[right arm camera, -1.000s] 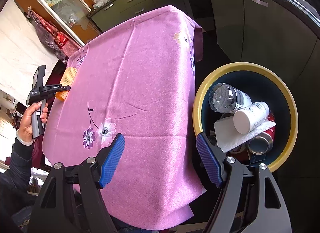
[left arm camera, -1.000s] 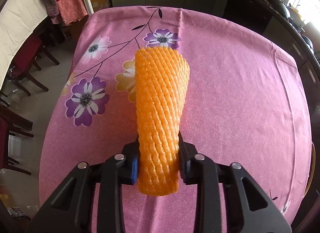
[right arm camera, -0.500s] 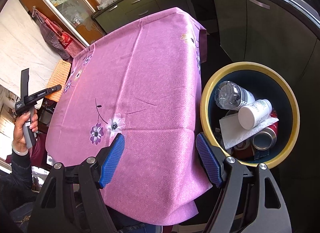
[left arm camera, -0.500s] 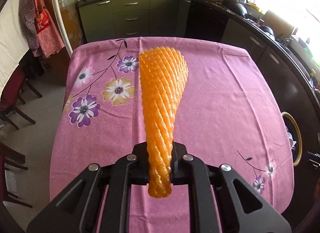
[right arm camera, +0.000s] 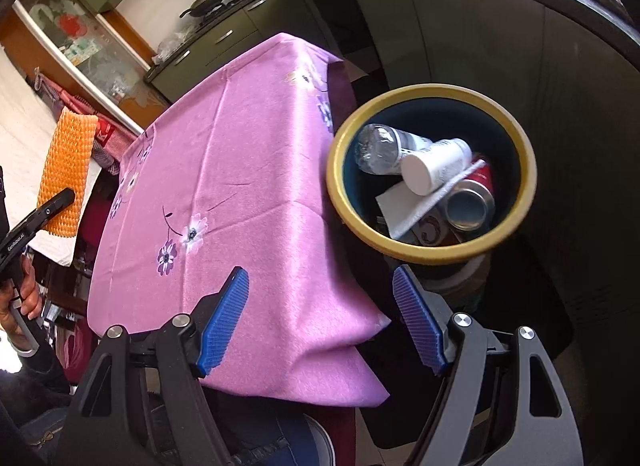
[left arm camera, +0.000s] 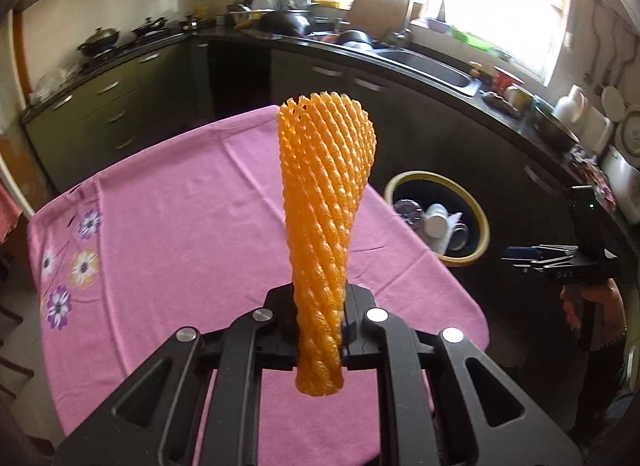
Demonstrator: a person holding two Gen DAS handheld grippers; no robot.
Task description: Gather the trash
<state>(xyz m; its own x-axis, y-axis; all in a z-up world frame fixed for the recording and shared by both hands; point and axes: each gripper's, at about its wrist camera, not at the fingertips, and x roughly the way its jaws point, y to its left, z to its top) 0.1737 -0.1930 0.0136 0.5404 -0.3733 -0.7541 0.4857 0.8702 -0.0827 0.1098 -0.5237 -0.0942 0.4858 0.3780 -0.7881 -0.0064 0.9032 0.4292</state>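
Note:
My left gripper [left arm camera: 320,324] is shut on an orange foam net sleeve [left arm camera: 326,201], held upright in the air above the pink tablecloth [left arm camera: 192,217]. The sleeve also shows in the right wrist view [right arm camera: 66,169], far left, beyond the table. A yellow-rimmed trash bin [right arm camera: 432,91] stands on the floor beside the table; in it lie a clear plastic bottle [right arm camera: 380,147], a white bottle [right arm camera: 434,165], a paper sheet [right arm camera: 404,205] and a can [right arm camera: 470,205]. My right gripper [right arm camera: 320,318] is open and empty, near the table's corner and the bin. The bin also shows in the left wrist view [left arm camera: 478,211].
Dark kitchen cabinets [right arm camera: 460,33] and a counter with a sink [left arm camera: 428,61] run behind the bin. Green cabinets with a stove [left arm camera: 100,85] stand at the far end. The right gripper with its hand [left arm camera: 576,266] shows right of the table.
My left gripper has lifted the orange sleeve higher and swung right, bringing the bin into its view. The right gripper has stayed open and shifted slightly toward the bin.

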